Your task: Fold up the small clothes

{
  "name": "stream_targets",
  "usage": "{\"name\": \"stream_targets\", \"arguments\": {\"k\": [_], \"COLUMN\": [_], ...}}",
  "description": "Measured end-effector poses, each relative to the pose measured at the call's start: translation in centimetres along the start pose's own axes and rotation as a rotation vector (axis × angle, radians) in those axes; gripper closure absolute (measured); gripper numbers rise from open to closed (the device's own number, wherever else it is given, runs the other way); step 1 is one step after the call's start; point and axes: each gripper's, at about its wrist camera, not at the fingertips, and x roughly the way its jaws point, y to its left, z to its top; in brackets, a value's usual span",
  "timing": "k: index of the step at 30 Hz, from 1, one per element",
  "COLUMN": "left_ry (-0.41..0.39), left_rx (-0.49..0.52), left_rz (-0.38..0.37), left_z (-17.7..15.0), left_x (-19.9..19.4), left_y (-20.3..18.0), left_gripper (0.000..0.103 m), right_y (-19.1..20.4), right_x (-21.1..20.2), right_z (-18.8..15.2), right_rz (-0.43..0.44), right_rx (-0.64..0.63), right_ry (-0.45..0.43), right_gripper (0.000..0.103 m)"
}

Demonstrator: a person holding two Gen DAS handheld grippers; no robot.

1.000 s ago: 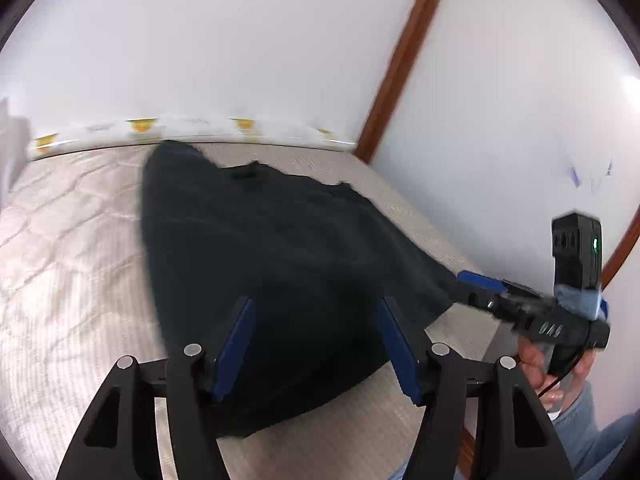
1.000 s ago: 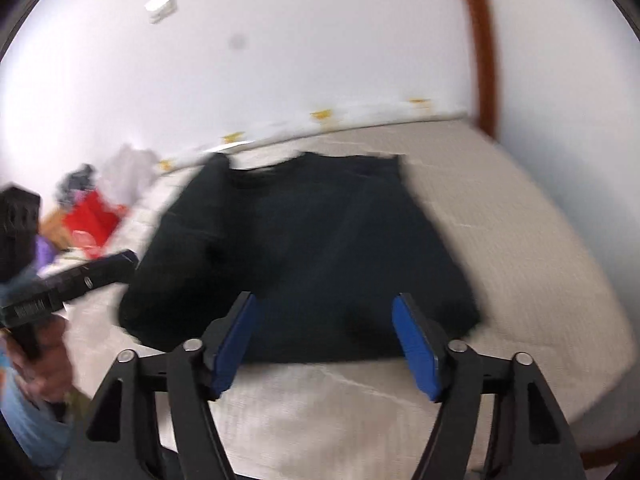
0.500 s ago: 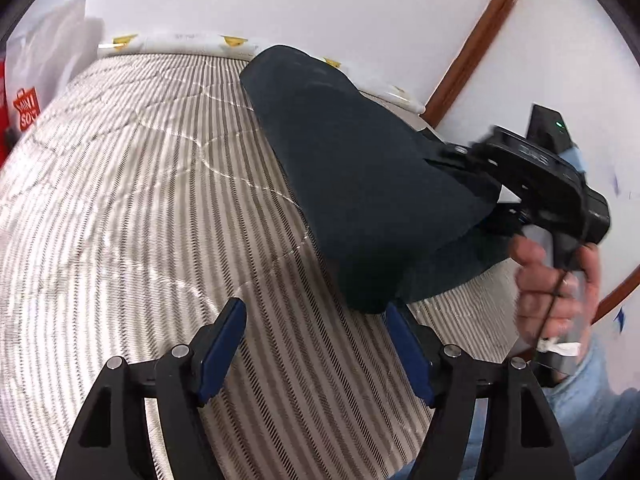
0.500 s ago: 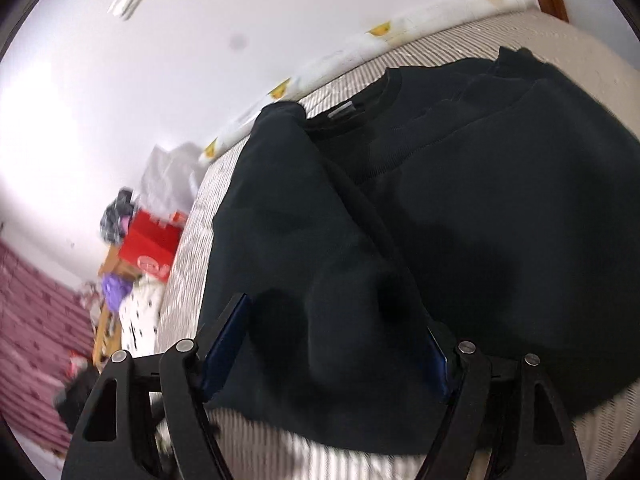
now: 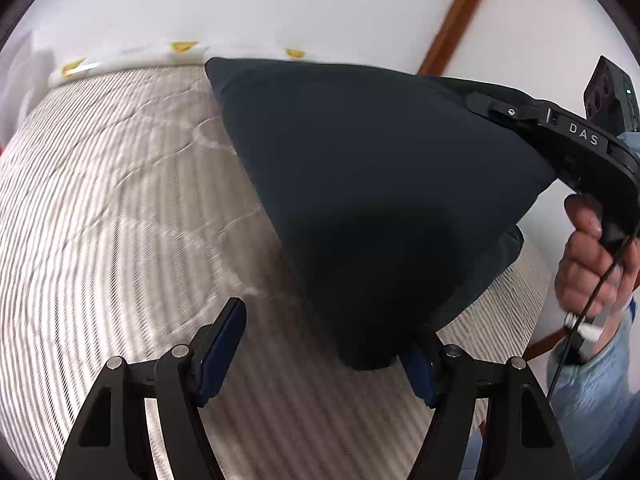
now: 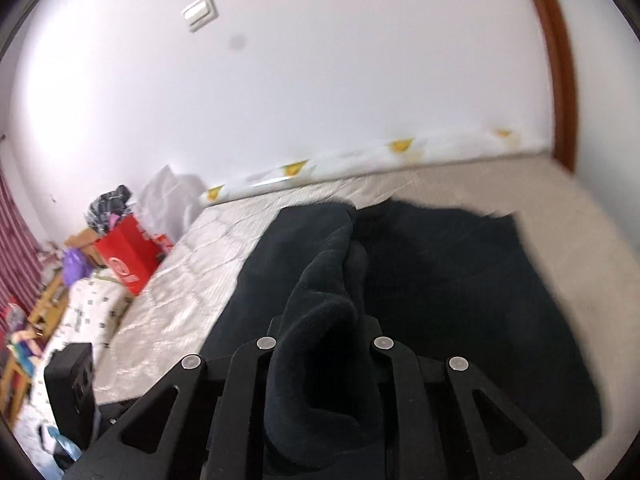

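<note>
A dark navy sweater (image 5: 372, 184) lies on the striped mattress (image 5: 112, 208). Its near-left part is lifted and drawn tight. My right gripper (image 6: 324, 332) is shut on a bunched fold of the sweater (image 6: 320, 320), which stands up between its fingers. The rest of the sweater (image 6: 460, 280) lies flat behind. In the left wrist view my right gripper (image 5: 500, 110) holds the raised edge at upper right. My left gripper (image 5: 320, 340) is open and low over the mattress, with the sweater's hanging corner against its right finger (image 5: 418, 364).
A white wall and a brown door frame (image 5: 452, 16) stand behind the bed. A patterned roll (image 6: 340, 164) lies along the mattress's far edge. A red box (image 6: 128, 260), bags and clutter sit to the left of the bed.
My right gripper has closed on the sweater's left part and lifted it off the mattress. My left gripper has swung closer under the raised cloth, staying open.
</note>
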Motion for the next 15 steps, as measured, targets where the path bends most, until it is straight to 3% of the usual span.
{"name": "stream_targets", "arguments": {"k": [8, 11, 15], "left_ry": [0.035, 0.036, 0.015], "left_rx": [0.159, 0.219, 0.201], "left_rz": [0.020, 0.056, 0.075], "left_z": [1.7, 1.5, 1.5], "left_x": [3.5, 4.5, 4.8], "left_y": [-6.6, -8.5, -8.8], "left_gripper": [0.030, 0.030, 0.030], "right_y": [-9.1, -12.5, -15.1], "right_x": [-4.3, -5.1, -4.2], "right_z": [-0.3, -2.0, -4.8], "right_rz": [-0.166, -0.187, -0.203], "right_rx": [0.069, 0.130, 0.170], "right_ry": [-0.055, -0.036, 0.014], "right_gripper": [0.088, 0.088, 0.089]}}
